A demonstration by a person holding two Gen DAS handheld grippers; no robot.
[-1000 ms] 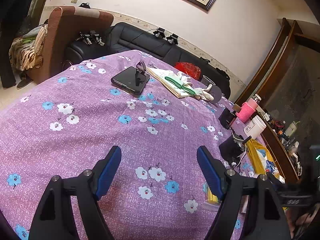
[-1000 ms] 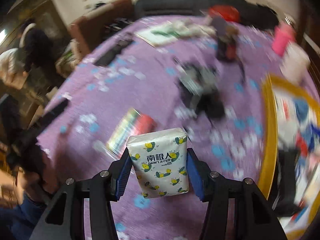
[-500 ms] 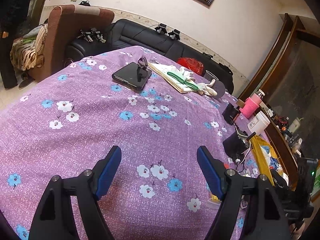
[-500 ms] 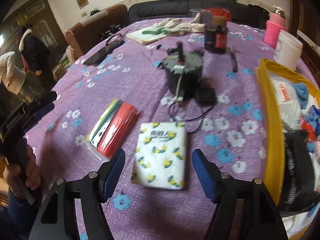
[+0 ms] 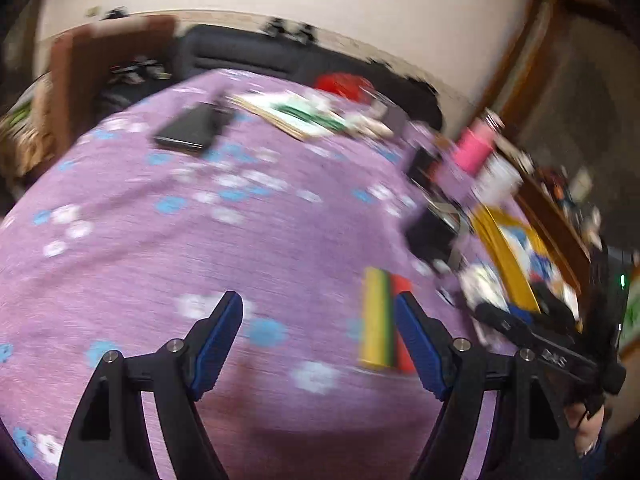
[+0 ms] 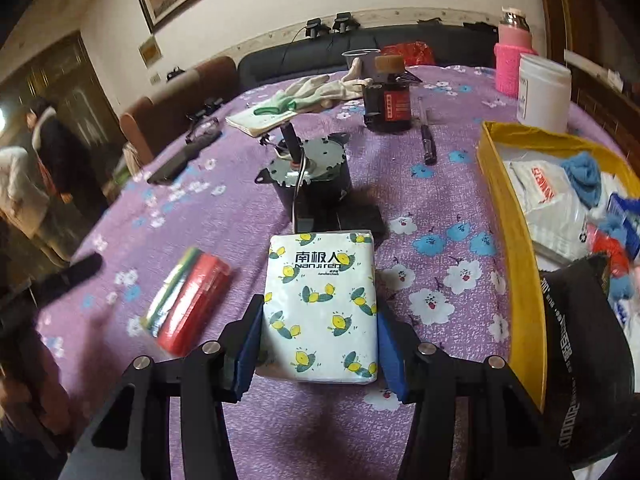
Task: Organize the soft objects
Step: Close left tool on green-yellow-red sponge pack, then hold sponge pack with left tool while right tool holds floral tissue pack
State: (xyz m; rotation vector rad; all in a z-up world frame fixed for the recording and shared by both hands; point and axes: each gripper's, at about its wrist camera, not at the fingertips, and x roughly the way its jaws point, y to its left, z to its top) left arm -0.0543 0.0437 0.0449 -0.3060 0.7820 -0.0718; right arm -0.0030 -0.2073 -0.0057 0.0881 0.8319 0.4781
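Two packs lie at lower centre: the tissue pack (image 6: 320, 308), which the closing right gripper (image 6: 320, 354) pinches, and a red-and-green pack (image 6: 188, 304) beside it. Behind stands a motor (image 6: 312, 176); purple floral desk (image 6: 432, 184). Left gripper (image 5: 320, 344) is spread, empty.
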